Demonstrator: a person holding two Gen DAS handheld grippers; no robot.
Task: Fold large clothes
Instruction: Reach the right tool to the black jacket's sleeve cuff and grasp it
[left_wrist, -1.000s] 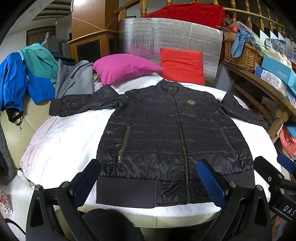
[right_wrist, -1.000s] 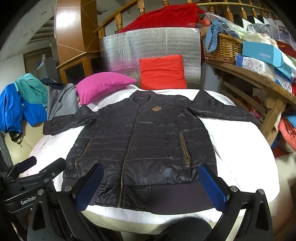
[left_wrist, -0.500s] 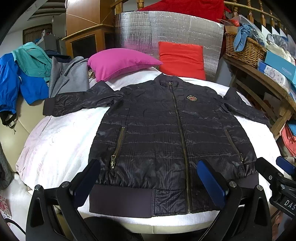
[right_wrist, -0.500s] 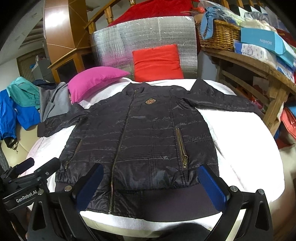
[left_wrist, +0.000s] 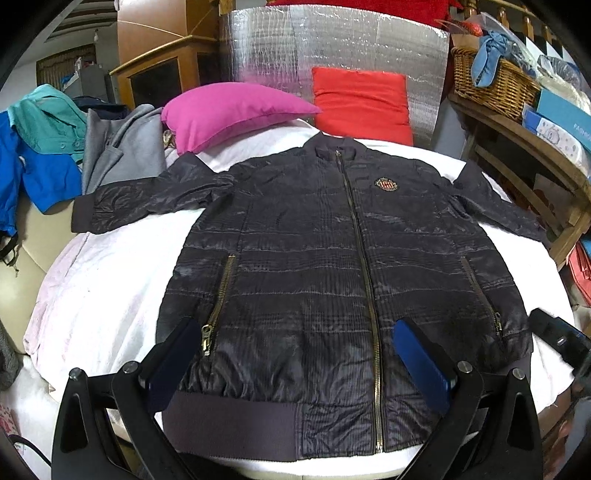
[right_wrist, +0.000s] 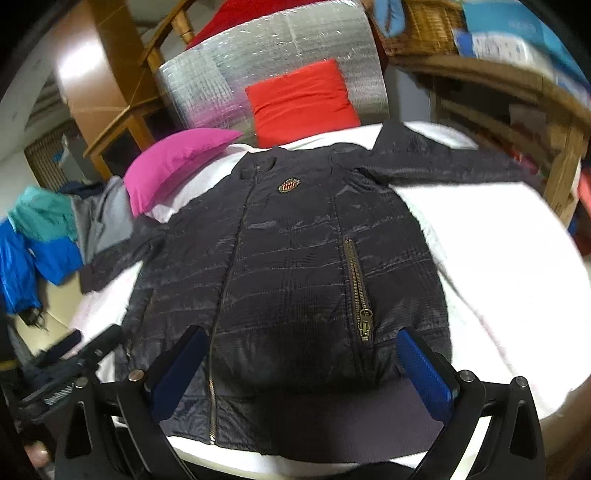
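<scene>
A black quilted zip jacket (left_wrist: 314, 258) (right_wrist: 295, 258) lies flat, front up, on a white-covered round table (left_wrist: 110, 280) (right_wrist: 498, 258), sleeves spread to both sides. Its ribbed hem is nearest me. My left gripper (left_wrist: 295, 365) hovers open over the hem, left of the centre zip, with nothing between its blue pads. My right gripper (right_wrist: 303, 373) is open above the hem's right half, near the brass pocket zipper (right_wrist: 360, 291). Part of the right gripper shows at the right edge of the left wrist view; the left gripper (right_wrist: 70, 362) shows at the lower left of the right wrist view.
A pink pillow (left_wrist: 229, 110) and a red cushion (left_wrist: 362, 103) lie behind the collar, before a silver foil panel (left_wrist: 332, 40). Blue, teal and grey clothes (left_wrist: 48, 147) are heaped at the left. A wooden shelf with a wicker basket (left_wrist: 495, 85) and boxes stands at the right.
Both grippers have moved forward and lower toward the jacket; the hem now lies between their fingers in view. The right wrist view has tilted and blurred with motion. Both stay open.
</scene>
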